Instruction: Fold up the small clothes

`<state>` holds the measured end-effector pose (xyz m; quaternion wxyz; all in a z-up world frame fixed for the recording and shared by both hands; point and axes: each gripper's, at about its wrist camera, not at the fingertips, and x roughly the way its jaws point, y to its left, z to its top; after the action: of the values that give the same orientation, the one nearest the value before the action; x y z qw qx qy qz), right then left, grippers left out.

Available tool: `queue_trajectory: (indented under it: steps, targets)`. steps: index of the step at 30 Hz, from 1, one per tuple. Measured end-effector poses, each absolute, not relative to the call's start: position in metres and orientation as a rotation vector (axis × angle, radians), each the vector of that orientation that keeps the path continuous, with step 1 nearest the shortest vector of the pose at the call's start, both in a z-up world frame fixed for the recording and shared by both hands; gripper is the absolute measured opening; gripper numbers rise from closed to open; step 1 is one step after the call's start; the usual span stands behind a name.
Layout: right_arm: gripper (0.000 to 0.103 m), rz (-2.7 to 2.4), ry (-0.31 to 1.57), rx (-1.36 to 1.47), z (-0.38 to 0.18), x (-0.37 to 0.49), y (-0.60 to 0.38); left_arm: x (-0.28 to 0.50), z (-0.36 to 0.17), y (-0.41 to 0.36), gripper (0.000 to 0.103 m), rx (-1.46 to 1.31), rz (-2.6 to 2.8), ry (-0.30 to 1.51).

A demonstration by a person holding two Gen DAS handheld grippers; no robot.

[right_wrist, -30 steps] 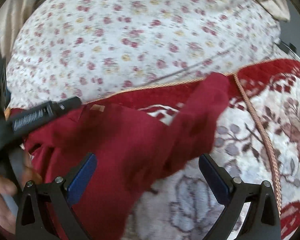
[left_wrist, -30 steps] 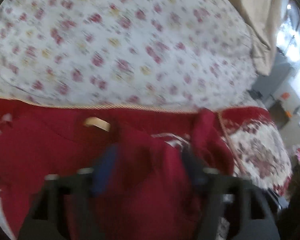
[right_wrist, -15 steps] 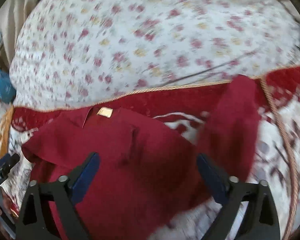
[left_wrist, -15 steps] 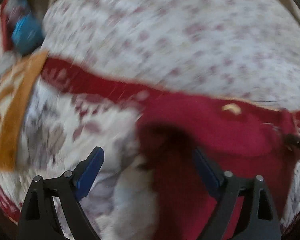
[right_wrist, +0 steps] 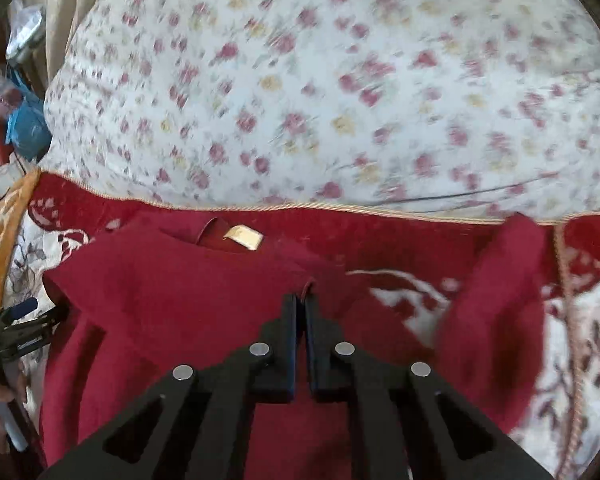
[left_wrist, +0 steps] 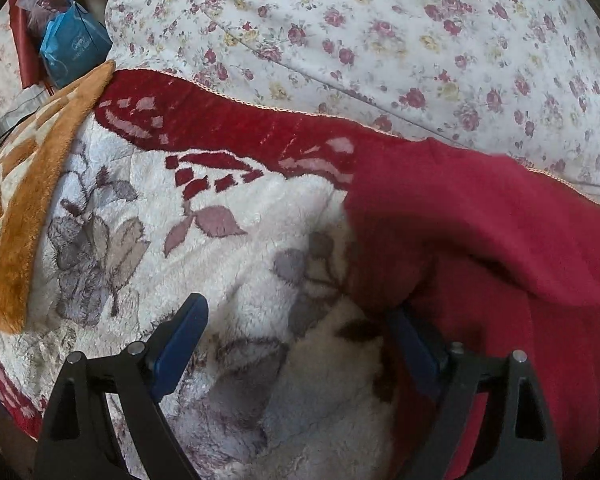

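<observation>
A dark red shirt (right_wrist: 188,300) lies on a plush white and red blanket (left_wrist: 260,248), with a tan neck label (right_wrist: 244,237) facing up. One sleeve (right_wrist: 496,320) sticks out to the right. My right gripper (right_wrist: 300,300) is shut on a small fold of the shirt below the collar. At the shirt's (left_wrist: 480,240) other sleeve edge my left gripper (left_wrist: 296,316) stands open. Its left finger is over bare blanket and its right finger is partly hidden under the red cloth. The left gripper (right_wrist: 20,320) also shows at the far left of the right wrist view, held by a hand.
A white quilt with red flowers (left_wrist: 380,40) rises behind the blanket. An orange and cream blanket (left_wrist: 28,200) lies at the left. Beyond it are a blue bag (left_wrist: 72,52) and clutter. A gold cord (right_wrist: 568,300) edges the red border.
The right gripper's jaws went from wide open to shut on a fold of the shirt. The left gripper swung left off the shirt body to its sleeve edge and now stands open.
</observation>
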<state>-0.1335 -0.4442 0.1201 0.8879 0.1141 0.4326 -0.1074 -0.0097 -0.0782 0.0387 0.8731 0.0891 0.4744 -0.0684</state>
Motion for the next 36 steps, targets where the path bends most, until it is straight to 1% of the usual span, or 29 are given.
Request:
queue_trajectory:
  steps: [5,7,9,10,11,12,13,14,17,20,22,26,28,30,31,33,34,35,36]
  targets:
    - [0.005,-0.351,0.948,0.297,0.106,-0.156,-0.476,-0.016,0.040,-0.076,0.089,0.172,-0.156,1.011]
    - [0.005,-0.424,0.989,0.248,0.093,-0.156,-0.481,-0.022,0.042,-0.072,0.089,0.199,-0.129,1.016]
    - [0.012,-0.434,1.042,0.241,0.085,-0.155,-0.483,-0.027,0.045,-0.063,0.089,0.198,-0.134,1.036]
    - [0.018,-0.431,1.039,0.257,0.088,-0.156,-0.484,-0.029,0.048,-0.057,0.089,0.181,-0.139,1.038]
    - [0.030,-0.416,1.006,0.281,0.097,-0.157,-0.480,-0.032,0.053,-0.048,0.089,0.150,-0.138,1.023]
    - [0.040,-0.401,0.983,0.289,0.104,-0.157,-0.476,-0.033,0.057,-0.043,0.089,0.129,-0.135,1.007]
    - [0.058,-0.378,0.954,0.288,0.112,-0.155,-0.468,-0.034,0.062,-0.037,0.089,0.104,-0.134,0.987]
    - [0.066,-0.335,0.918,0.275,0.124,-0.148,-0.453,-0.034,0.065,-0.033,0.089,0.077,-0.135,0.967]
    - [0.067,-0.127,0.899,0.240,0.136,-0.108,-0.404,-0.031,0.069,-0.033,0.089,0.017,-0.162,0.960]
    - [0.067,0.076,0.908,0.239,0.131,-0.057,-0.355,-0.026,0.064,-0.047,0.089,-0.012,-0.232,0.996]
    - [0.067,0.171,0.909,0.212,0.122,-0.022,-0.323,-0.023,0.060,-0.058,0.089,-0.007,-0.273,1.014]
    - [0.069,0.274,1.003,0.178,0.086,0.043,-0.282,-0.019,0.050,-0.074,0.089,0.036,-0.345,1.046]
    - [0.069,0.291,1.032,0.082,0.073,0.065,-0.261,-0.015,0.042,-0.078,0.089,0.063,-0.368,1.066]
    - [0.069,0.287,1.049,0.023,0.065,0.077,-0.247,-0.009,0.033,-0.080,0.089,0.067,-0.382,1.085]
    - [0.066,0.298,1.061,0.032,0.060,0.083,-0.246,-0.006,0.030,-0.082,0.090,0.065,-0.387,1.086]
    - [0.015,0.357,1.098,0.083,0.054,0.091,-0.244,-0.003,0.027,-0.086,0.091,0.074,-0.406,1.077]
    - [0.005,0.376,1.112,0.098,0.052,0.092,-0.242,-0.003,0.025,-0.088,0.090,0.077,-0.419,1.071]
    - [0.005,0.387,1.105,0.096,0.053,0.092,-0.238,-0.002,0.024,-0.090,0.085,0.075,-0.432,1.072]
    - [0.005,0.397,1.100,0.092,0.054,0.093,-0.237,0.001,0.023,-0.089,0.063,0.061,-0.447,1.087]
